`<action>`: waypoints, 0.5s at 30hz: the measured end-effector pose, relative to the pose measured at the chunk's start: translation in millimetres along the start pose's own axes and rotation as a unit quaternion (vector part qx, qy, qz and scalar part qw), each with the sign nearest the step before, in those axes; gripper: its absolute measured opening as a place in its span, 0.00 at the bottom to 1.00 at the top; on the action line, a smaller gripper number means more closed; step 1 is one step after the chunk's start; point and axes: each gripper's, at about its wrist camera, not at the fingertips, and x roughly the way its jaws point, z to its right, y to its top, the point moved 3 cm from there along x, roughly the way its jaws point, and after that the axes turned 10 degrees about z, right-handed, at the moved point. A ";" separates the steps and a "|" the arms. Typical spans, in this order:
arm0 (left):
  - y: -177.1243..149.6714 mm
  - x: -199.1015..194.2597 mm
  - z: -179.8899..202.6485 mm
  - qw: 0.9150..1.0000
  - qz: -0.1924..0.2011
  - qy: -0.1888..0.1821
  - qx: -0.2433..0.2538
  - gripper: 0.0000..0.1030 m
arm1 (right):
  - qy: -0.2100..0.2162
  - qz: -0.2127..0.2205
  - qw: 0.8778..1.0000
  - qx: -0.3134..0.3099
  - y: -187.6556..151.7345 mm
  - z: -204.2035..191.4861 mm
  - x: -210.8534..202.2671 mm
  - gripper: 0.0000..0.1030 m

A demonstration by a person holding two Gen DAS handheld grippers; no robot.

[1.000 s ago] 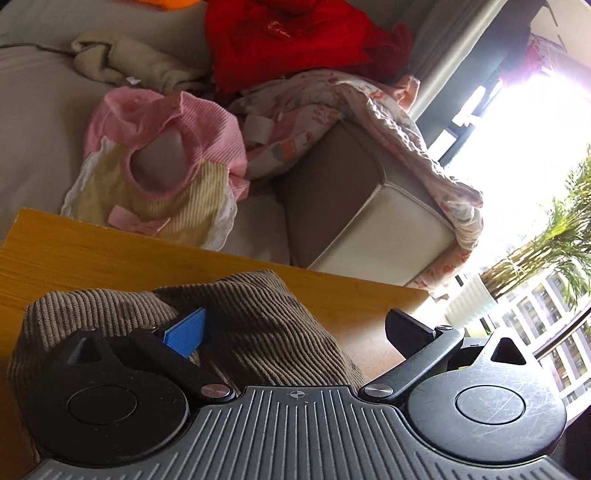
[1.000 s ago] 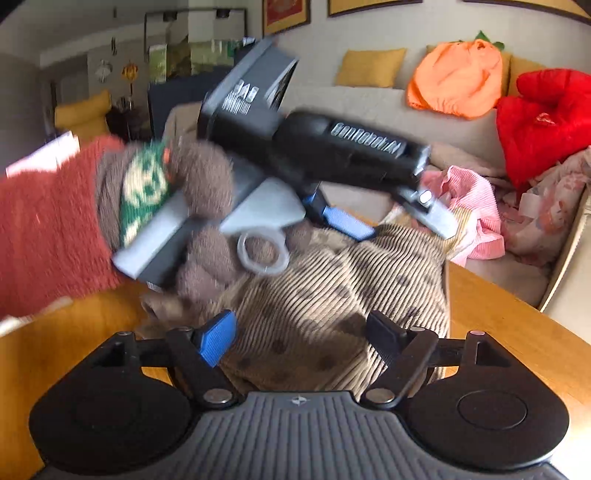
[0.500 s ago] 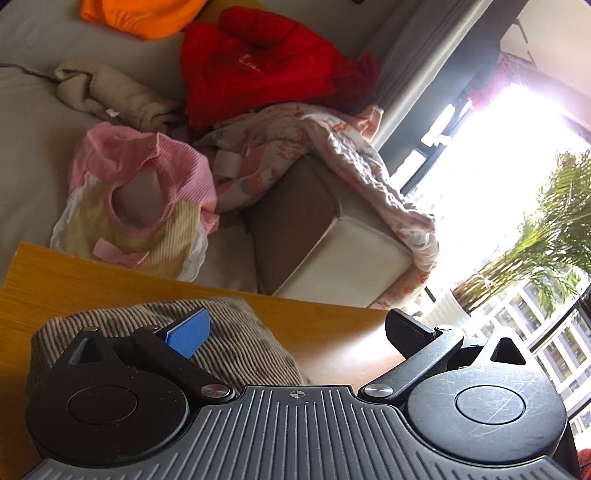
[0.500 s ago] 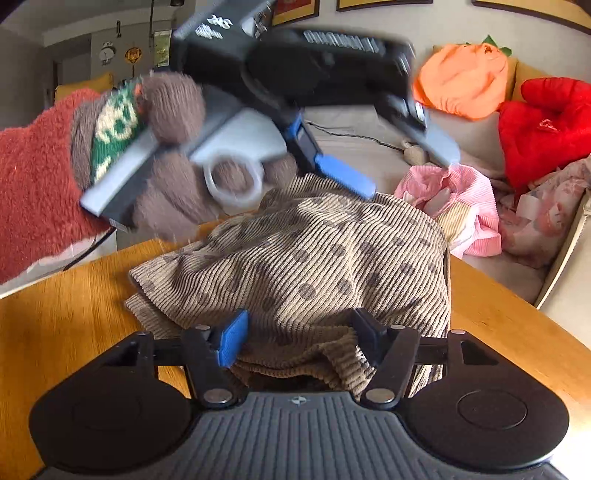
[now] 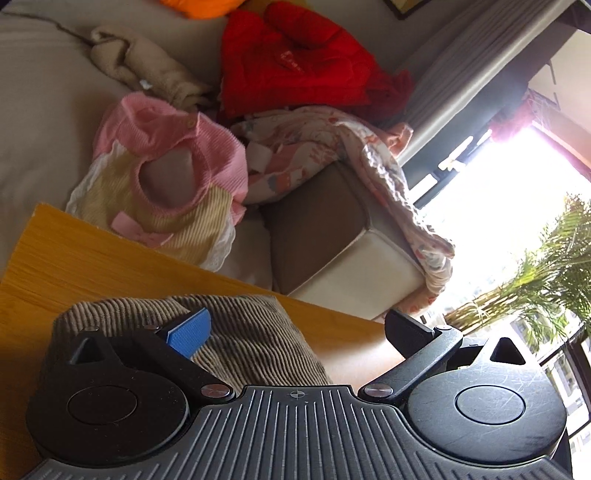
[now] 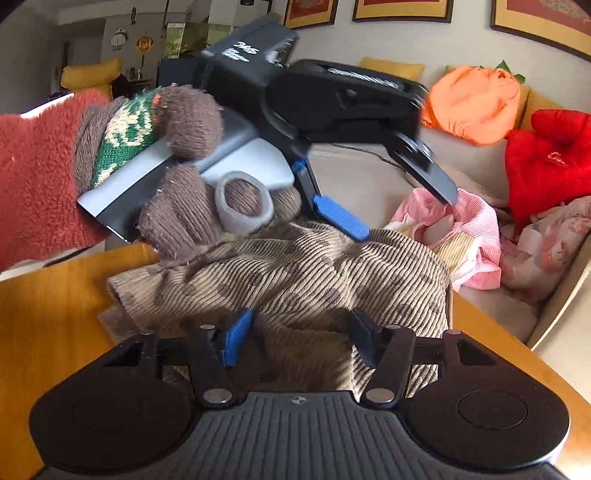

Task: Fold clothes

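The brown corduroy garment (image 6: 295,273) lies bunched on the wooden surface (image 6: 48,314). The right claw (image 6: 299,338) has just been closing, its fingers now pinching a fold of it. The left claw (image 6: 402,212) hovers spread above the cloth.

Table (image 5: 74,266): wooden, lower left of left view
Sofa (image 5: 37,110): beige, upper left
Plant (image 5: 546,280): right edge
Frames (image 6: 402,9): top of right view
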 end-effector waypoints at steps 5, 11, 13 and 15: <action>4.8 -16.2 -19.3 1.000 0.020 0.012 -0.020 1.00 | -0.014 0.028 0.997 0.065 10.6 32.2 -32.6 0.60; -13.9 -12.2 -33.4 0.999 0.003 0.025 -0.039 1.00 | -0.033 -0.038 0.995 0.082 -26.2 46.1 -12.8 0.63; -10.8 -18.8 -31.3 0.999 0.002 0.033 -0.039 1.00 | -0.025 -0.037 0.994 0.098 -25.3 52.5 -12.8 0.63; -4.2 -31.3 -28.8 0.998 0.020 0.025 -0.051 1.00 | -0.017 -0.022 0.993 0.111 -16.5 61.7 -16.9 0.68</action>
